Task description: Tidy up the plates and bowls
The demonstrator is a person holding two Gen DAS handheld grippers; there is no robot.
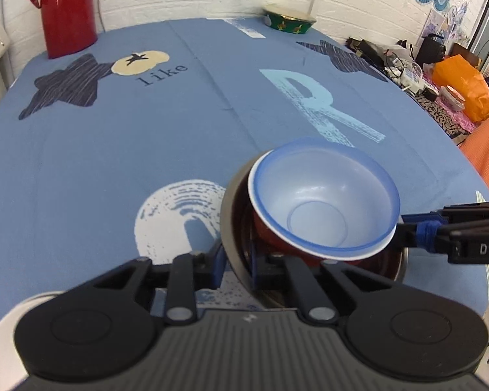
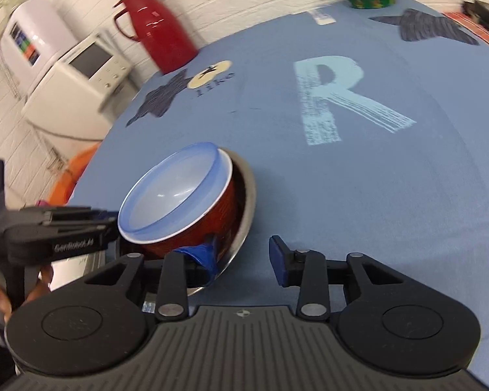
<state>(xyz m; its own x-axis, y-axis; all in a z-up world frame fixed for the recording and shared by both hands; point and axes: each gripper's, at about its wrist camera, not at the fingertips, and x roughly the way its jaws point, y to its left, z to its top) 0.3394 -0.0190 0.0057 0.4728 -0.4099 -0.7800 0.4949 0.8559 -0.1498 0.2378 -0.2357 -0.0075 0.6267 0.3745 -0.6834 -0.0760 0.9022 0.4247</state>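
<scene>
**Bowls nesting up on the blue tablecloth**

I'm looking at a stack of three: a translucent blue plastic bowl is sitting inside a glossy red bowl, and both are tilting inside a shiny steel bowl. The whole stack is resting near my edge of the table, on the soft blue cloth with its brushed white "R" print.

My left gripper is pinching the thin steel rim, one blue pad inside and one outside, jaws nearly closed on it. My right gripper is standing wide open, gripping nothing; its left pad is touching the red bowl's side and the other is hanging free over the cloth.

Far back, a tall smooth red thermos and a round green patterned bowl are sitting by the white brick wall.
</scene>
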